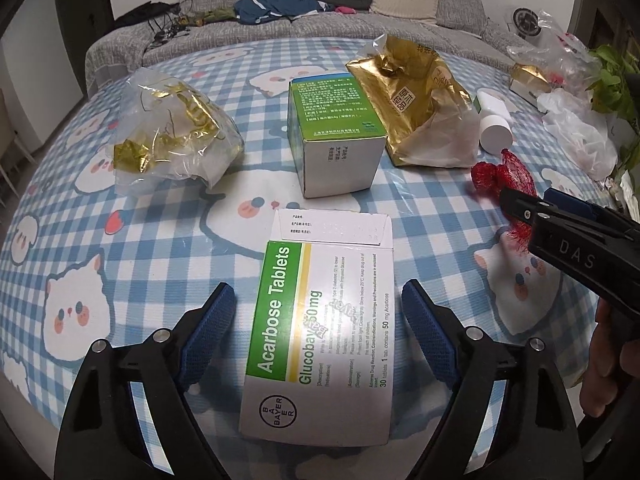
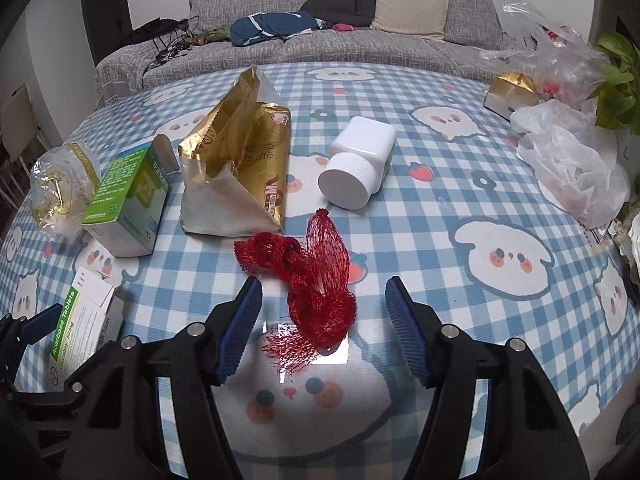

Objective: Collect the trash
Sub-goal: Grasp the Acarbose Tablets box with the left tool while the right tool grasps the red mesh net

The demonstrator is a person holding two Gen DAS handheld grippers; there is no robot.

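A flattened white and green Acarbose Tablets box (image 1: 320, 320) lies on the checked tablecloth between the open fingers of my left gripper (image 1: 318, 300); it also shows in the right wrist view (image 2: 76, 320). A red mesh net (image 2: 316, 280) lies between the open fingers of my right gripper (image 2: 322, 300), its frayed end near me. In the left wrist view the net (image 1: 504, 176) sits under the right gripper's tip (image 1: 524, 210). Neither gripper holds anything.
On the table: a green and white carton (image 1: 336, 136) (image 2: 128, 200), a gold foil bag (image 1: 424, 112) (image 2: 240, 160), a clear bag with gold wrappers (image 1: 176, 132) (image 2: 60, 184), a white bottle (image 2: 356, 160) (image 1: 494, 120), plastic bags (image 2: 572, 164) and a plant (image 2: 616, 80) at right. A sofa (image 2: 340, 48) stands behind.
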